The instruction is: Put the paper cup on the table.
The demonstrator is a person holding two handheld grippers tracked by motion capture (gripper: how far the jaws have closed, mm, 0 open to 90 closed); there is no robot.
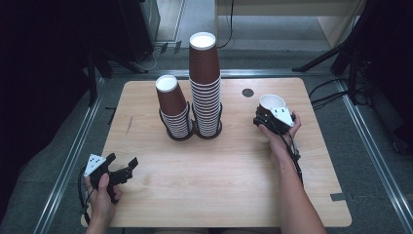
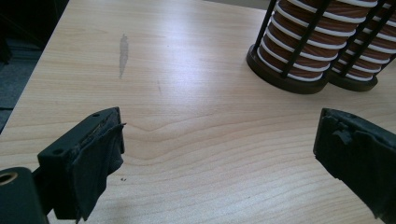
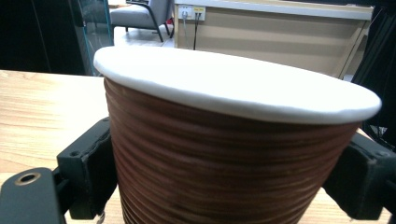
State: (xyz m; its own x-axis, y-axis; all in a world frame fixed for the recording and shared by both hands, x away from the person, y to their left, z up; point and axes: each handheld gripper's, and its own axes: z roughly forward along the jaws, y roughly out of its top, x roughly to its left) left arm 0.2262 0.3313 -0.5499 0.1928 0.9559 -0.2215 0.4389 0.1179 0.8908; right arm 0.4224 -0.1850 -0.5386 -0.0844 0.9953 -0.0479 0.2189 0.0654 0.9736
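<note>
Claw on your right hand (image 1: 265, 118) has its jaws on either side of a single brown paper cup (image 1: 271, 102), which stands upright, mouth up, on the right part of the tabletop (image 1: 234, 161), well apart from the two stacks. In the right gripper view the cup (image 3: 233, 154) sits between the two black jaws, both close against its ribbed wall, yet whether the pads press on it or only flank it cannot be told from here.

Treat that cup as very light and easily crushed: thin paper wall, hollow, stiffest at the rolled white rim and at the base, softest in the middle. Your jaws are placed low on the wall, which looks like a sound hold, since the taper keeps it from slipping down. Squeeze only enough to carry it; more would likely oval the mouth. The ribbing should give the pads fair grip, so slipping seems a small risk.

Your left claw (image 1: 122, 170) rests near the front left edge with its jaws wide and nothing between them.

The shorter stack (image 1: 173, 109) and the taller stack (image 1: 204, 83) stand inverted in black wire holders at mid-table.
</note>
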